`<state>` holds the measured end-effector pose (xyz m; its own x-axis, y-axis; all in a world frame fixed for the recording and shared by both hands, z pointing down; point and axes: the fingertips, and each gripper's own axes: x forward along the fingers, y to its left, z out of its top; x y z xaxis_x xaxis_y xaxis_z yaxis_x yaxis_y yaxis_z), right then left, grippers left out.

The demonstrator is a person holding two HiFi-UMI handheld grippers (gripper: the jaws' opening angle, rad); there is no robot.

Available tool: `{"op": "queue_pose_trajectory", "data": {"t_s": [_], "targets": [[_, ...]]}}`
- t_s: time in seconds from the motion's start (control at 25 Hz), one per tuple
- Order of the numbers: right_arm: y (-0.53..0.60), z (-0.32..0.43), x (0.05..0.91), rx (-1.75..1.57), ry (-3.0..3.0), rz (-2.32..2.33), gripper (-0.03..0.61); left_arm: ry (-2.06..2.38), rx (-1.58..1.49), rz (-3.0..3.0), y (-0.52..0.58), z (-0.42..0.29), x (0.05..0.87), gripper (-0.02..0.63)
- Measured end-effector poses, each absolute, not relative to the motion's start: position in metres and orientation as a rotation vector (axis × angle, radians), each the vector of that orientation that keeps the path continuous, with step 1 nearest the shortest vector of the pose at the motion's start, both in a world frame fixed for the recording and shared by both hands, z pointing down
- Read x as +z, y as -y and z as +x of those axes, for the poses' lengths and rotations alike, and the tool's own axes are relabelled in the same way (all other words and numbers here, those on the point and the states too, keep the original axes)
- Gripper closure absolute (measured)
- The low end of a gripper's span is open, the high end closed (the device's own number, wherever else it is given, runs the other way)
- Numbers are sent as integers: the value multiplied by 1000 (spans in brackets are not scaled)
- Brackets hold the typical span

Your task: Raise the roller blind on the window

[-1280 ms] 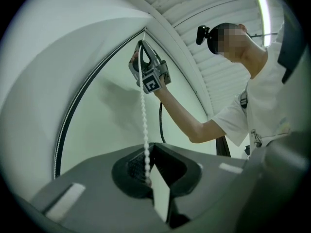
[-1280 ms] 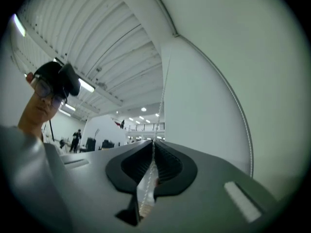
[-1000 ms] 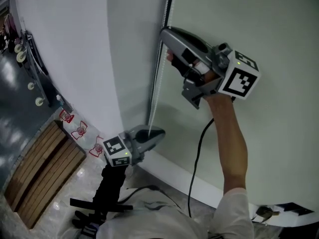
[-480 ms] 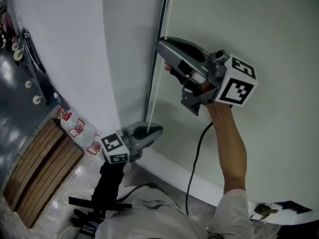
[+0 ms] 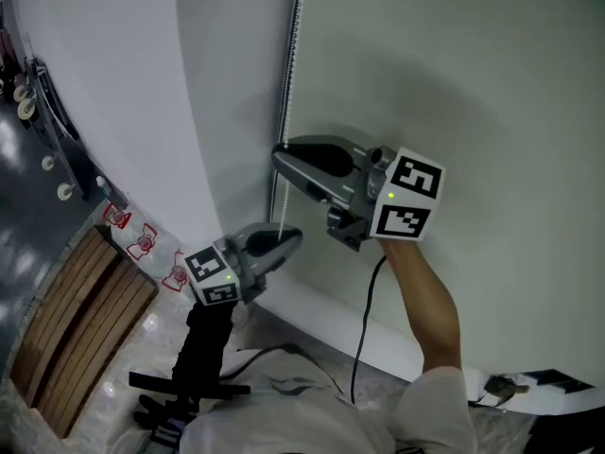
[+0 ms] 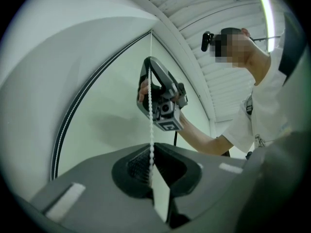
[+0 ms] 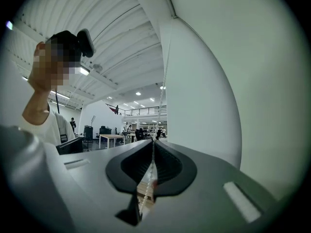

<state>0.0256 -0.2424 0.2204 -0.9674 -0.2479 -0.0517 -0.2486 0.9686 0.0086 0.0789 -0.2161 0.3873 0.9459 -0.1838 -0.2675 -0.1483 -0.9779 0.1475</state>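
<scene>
Dropped since a second ago: my right gripper (image 5: 280,156), from upper centre to mid-frame. Roller blind (image 5: 113,102): white sheet, left half of frame. Left gripper (image 5: 288,237): lower centre, pinched shut on the bead chain (image 5: 291,55). Chain: vertical, running from top centre down through both. Right gripper: clamped on the same chain, directly above my left. I judge the next pull runs straight down it.
</scene>
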Motion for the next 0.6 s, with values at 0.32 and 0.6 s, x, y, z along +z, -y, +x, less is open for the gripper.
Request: {"op": "queue_pose_trajectory", "data": {"t_s": [0.32,0.6], "targets": [[235,24,314,-151,-3163,-427,565,252,-421,2965,218,78,389,615],[227,28,298,-26,-3124,-391,464,226,-441,2971,215,77,384,614]]}}
